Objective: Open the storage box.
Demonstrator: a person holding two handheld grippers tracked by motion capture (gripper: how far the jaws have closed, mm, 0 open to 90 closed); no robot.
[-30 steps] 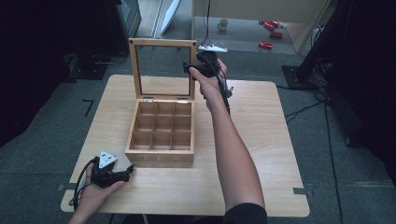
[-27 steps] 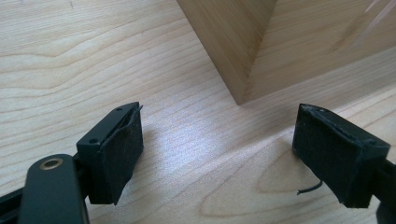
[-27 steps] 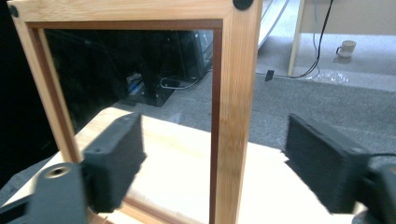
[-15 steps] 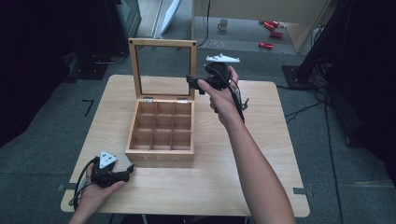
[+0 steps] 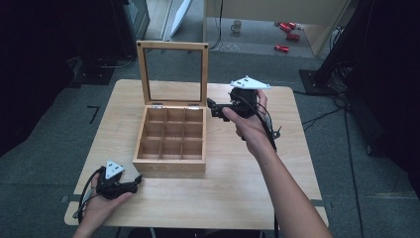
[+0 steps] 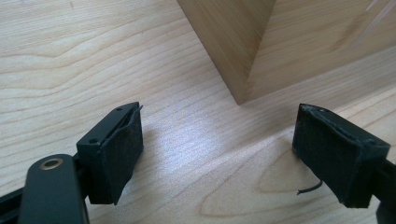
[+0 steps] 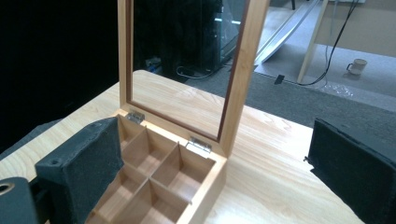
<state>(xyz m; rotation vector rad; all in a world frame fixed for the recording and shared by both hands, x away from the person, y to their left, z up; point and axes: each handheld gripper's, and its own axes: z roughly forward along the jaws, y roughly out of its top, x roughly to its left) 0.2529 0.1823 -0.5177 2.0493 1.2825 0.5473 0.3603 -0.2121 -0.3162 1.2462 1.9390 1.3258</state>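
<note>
The right gripper (image 5: 214, 106) (jaws spread, empty) is held just right of the upright lid (image 5: 173, 73); the compartmented box (image 5: 171, 141) lies mid-table, the released left gripper (image 5: 132, 185) resting at its near-left corner.

The table (image 5: 237, 193) is seen to be pale wood, smooth, with a clear grain and a soft sheen. On it, the box (image 5: 171, 167) is made of light, matt wood, its dividers of the same; its upright lid (image 7: 243, 70) is framed in wood around a clear glazed pane, joined by small bright metal hinges (image 7: 200, 144). The gripper pads (image 6: 119, 149) are faced with rough, matt black cloth-like material.
</note>
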